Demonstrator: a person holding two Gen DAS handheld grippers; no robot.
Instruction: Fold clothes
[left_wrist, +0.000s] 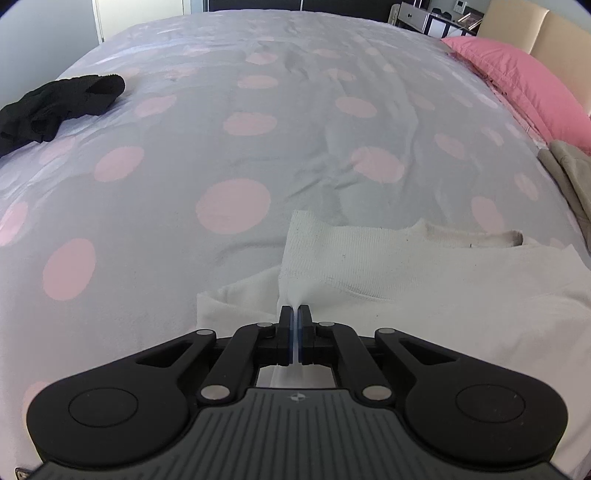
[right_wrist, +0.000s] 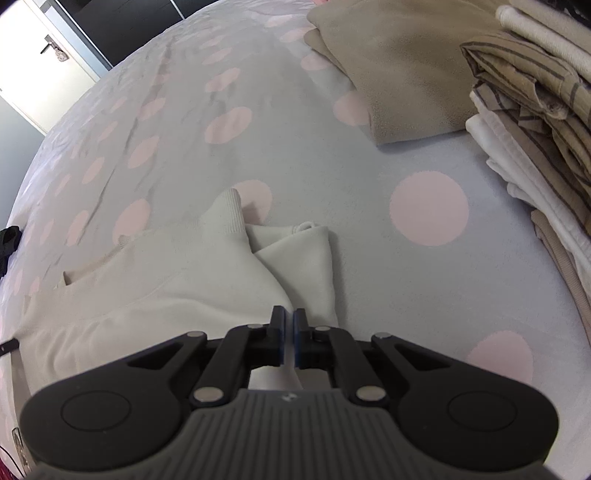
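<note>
A cream white sweater lies on the bed in front of both grippers; it also shows in the right wrist view. My left gripper is shut on a pinched fold of the sweater beside its ribbed cuff. My right gripper is shut on the sweater's edge, next to a folded-in sleeve. The cloth runs back between the jaws of both grippers.
The bed cover is grey with pink dots. A black garment lies far left. A pink pillow lies at the right. A tan folded garment and a stack of folded clothes sit at the right.
</note>
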